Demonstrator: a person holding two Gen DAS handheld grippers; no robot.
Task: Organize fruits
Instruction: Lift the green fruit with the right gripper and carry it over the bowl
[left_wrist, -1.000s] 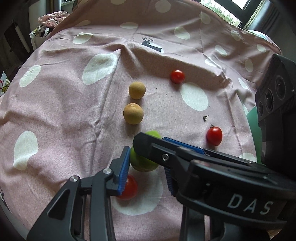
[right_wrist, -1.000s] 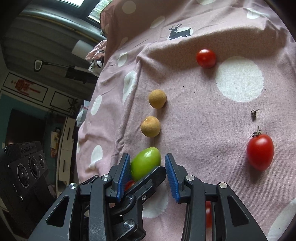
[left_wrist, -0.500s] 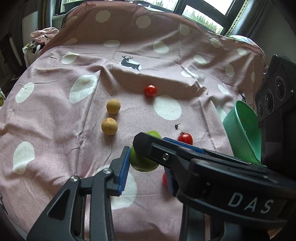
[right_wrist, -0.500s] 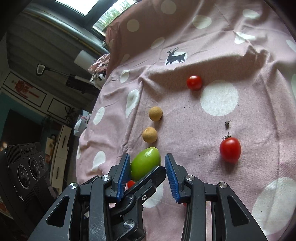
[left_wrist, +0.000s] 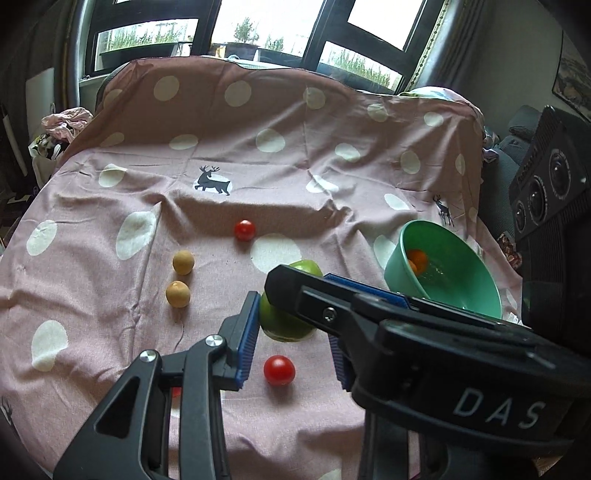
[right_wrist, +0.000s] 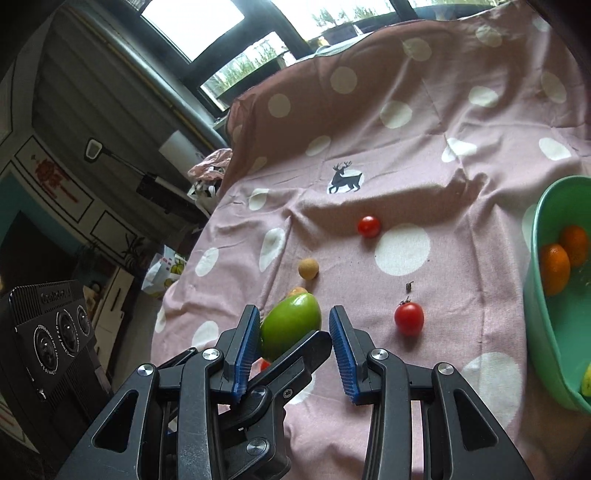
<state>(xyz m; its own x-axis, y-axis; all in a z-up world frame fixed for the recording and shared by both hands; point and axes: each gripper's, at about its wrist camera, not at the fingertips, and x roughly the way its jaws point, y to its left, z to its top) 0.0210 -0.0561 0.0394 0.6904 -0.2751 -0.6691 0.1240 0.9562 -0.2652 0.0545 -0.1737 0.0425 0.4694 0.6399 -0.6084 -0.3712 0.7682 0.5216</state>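
- Carrying the green fruit (left_wrist: 284, 325) to the bowl (left_wrist: 397, 271) looks like the step in hand. The fruit seems to hang clear of the surface (left_wrist: 110, 314), in front of both cameras, with the bowl off to the right.
- Keep both tools moving as one. They share a single fruit, so any drift between them could roll it free.
- Hold the squeeze steady. The skin looks smooth and rounded, so I judge it likely to slip if the hold loosens.
- Bring it over the rim before letting go, and release low so it does not bounce off the oranges (right_wrist: 554, 266) inside.
- The left tongs (left_wrist: 291, 325) are only narrowly open and closed about the fruit. The left blue pad presses its side, while the other pad is hidden behind the crossing finger.
- The right tongs (right_wrist: 293, 314) are also narrowly open. The left pad touches the fruit, but a sliver shows at the right pad, so I cannot tell whether they truly clamp.
- The two tongs cross at the fruit. One right finger lies over its top, and one left finger sits beneath it.
- Both tools tilt down towards the surface, left from the left side and right from the right.
- A tomato (left_wrist: 279, 370) lies on the surface just below the fruit, so avoid dipping onto it.
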